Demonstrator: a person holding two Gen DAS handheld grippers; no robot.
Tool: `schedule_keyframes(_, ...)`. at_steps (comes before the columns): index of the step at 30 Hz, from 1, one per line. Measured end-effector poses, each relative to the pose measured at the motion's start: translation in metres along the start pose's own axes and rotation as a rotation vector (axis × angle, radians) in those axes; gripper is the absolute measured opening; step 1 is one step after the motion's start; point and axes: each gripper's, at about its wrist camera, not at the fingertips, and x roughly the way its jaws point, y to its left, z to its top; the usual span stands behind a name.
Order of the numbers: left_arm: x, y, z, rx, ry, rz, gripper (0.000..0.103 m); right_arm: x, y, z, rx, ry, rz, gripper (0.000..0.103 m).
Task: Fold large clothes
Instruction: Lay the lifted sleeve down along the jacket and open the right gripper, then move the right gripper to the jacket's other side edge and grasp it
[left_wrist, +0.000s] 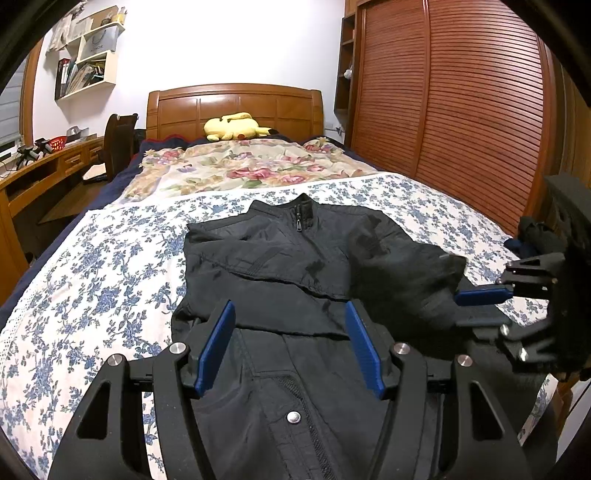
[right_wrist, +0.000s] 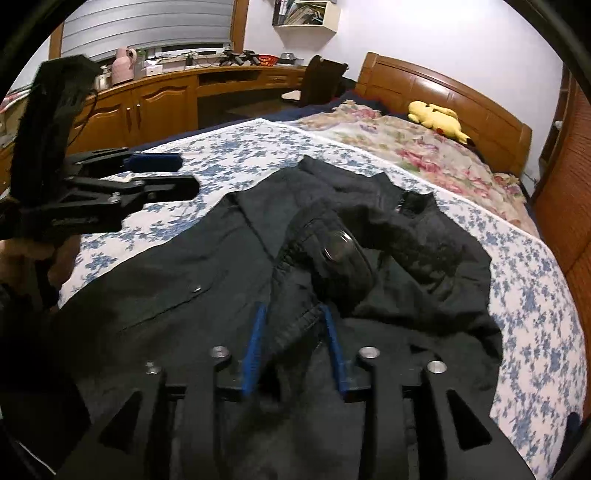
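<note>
A black jacket (left_wrist: 295, 258) lies front up on the blue-flowered bedsheet (left_wrist: 92, 277), collar toward the headboard. Both sleeves are folded in over the chest. In the right wrist view the jacket (right_wrist: 184, 280) fills the foreground, and a sleeve cuff with a snap button (right_wrist: 340, 247) rests on top. My left gripper (left_wrist: 290, 343) hovers open over the jacket's lower front, nothing between its blue pads; it shows too as the left gripper (right_wrist: 177, 173) at upper left. My right gripper (right_wrist: 295, 347) stands open with a loose fold of the sleeve between its pads. From the left wrist the right gripper (left_wrist: 476, 308) sits at the jacket's right side.
A yellow plush toy (left_wrist: 232, 127) lies by the wooden headboard (left_wrist: 236, 107) on a rose-patterned blanket (left_wrist: 240, 170). A slatted wardrobe (left_wrist: 461, 110) runs along the right of the bed; a desk (right_wrist: 166, 99) and chair (left_wrist: 120, 144) stand to the left. Dark clothes (left_wrist: 532, 236) lie at the bed's right edge.
</note>
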Motion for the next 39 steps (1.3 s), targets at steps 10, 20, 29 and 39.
schedule_keyframes(10,0.0,0.004,-0.005,0.006,0.013,0.011,0.063,0.005,-0.013,-0.008,0.022,-0.022,0.0,0.049)
schedule_keyframes(20,0.001,0.008,-0.013,0.018,0.038,0.038,0.063,0.08,-0.018,-0.02,0.221,0.037,0.059,0.049)
schedule_keyframes(29,-0.004,0.016,-0.014,0.009,0.036,0.045,0.063,0.123,-0.012,-0.022,0.291,0.116,0.112,0.032)
schedule_keyframes(39,0.0,0.009,-0.014,0.027,0.048,0.042,0.063,0.092,-0.011,-0.02,0.268,0.026,0.205,0.009)
